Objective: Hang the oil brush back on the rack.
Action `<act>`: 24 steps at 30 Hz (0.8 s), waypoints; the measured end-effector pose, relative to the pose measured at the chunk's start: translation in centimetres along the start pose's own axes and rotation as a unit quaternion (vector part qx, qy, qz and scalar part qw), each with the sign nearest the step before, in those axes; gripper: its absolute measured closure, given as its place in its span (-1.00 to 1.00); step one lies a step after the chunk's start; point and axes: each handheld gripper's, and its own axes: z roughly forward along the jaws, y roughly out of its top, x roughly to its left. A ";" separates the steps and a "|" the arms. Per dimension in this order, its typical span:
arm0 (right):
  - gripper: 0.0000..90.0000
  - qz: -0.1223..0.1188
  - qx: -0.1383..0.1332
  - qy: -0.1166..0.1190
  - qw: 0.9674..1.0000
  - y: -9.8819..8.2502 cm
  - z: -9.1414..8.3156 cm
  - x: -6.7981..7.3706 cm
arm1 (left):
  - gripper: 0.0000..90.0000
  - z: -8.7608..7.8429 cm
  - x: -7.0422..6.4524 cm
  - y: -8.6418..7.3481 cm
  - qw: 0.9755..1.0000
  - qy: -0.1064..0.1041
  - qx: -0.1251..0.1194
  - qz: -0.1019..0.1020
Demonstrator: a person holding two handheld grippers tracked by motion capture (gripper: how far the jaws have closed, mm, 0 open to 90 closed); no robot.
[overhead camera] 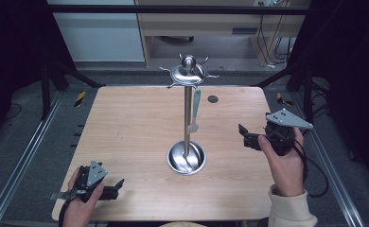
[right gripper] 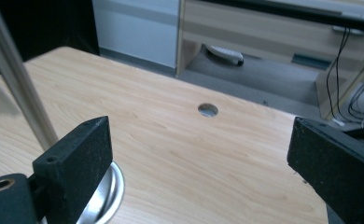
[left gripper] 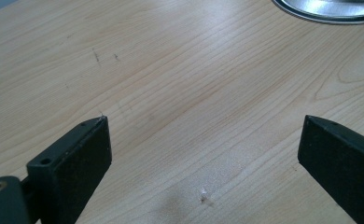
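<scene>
A: Left claw (overhead camera: 120,185) sits low at the near left corner of the worktop (overhead camera: 126,123), jaws spread wide, nothing between them. Own view, left claw (left gripper: 203,140), just bare wood under it, rim of the stand's base (left gripper: 327,11) at the top edge

B: Right claw?

A: Right claw (overhead camera: 241,131) held up over the right side of the worktop, jaws wide apart too, empty. In its own view (right gripper: 199,149) the pole (right gripper: 17,79) runs up at the left and the base rim (right gripper: 110,186) shows by the left jaw

B: Where's the stand?

A: Metal utensil stand (overhead camera: 188,113) upright in the middle of the worktop, round bowl base (overhead camera: 186,158), hook ring (overhead camera: 188,73) on top. Pale green spoon (overhead camera: 195,111) hangs from a hook just right of the pole, tip well above the base

B: Claws touching it?

A: No, both well apart from it. Small round hole (overhead camera: 213,99) in the worktop behind the stand, also seen from the right claw (right gripper: 208,110)
</scene>
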 end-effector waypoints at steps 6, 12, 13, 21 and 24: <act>-0.84 0.000 0.037 -0.013 0.999 -1.6 1.7 -0.7 | -0.95 0.0 0.0 0.0 1.000 0.003 0.006 0.001; -0.84 0.006 0.059 -0.013 0.998 -3.3 3.3 -1.2 | -0.95 0.1 0.1 -0.1 1.000 0.006 0.006 0.000; -0.84 0.008 0.062 -0.014 0.998 -3.6 3.6 -1.2 | -0.95 0.1 0.1 -0.1 1.000 0.006 0.006 0.000; -0.83 0.018 0.078 -0.009 0.997 -5.4 5.2 -1.6 | -0.95 0.1 0.1 -0.1 1.000 0.007 0.007 0.000; -0.83 0.020 0.086 -0.006 0.996 -6.0 5.7 -1.7 | -0.95 0.1 0.0 -0.1 1.000 0.006 0.007 0.000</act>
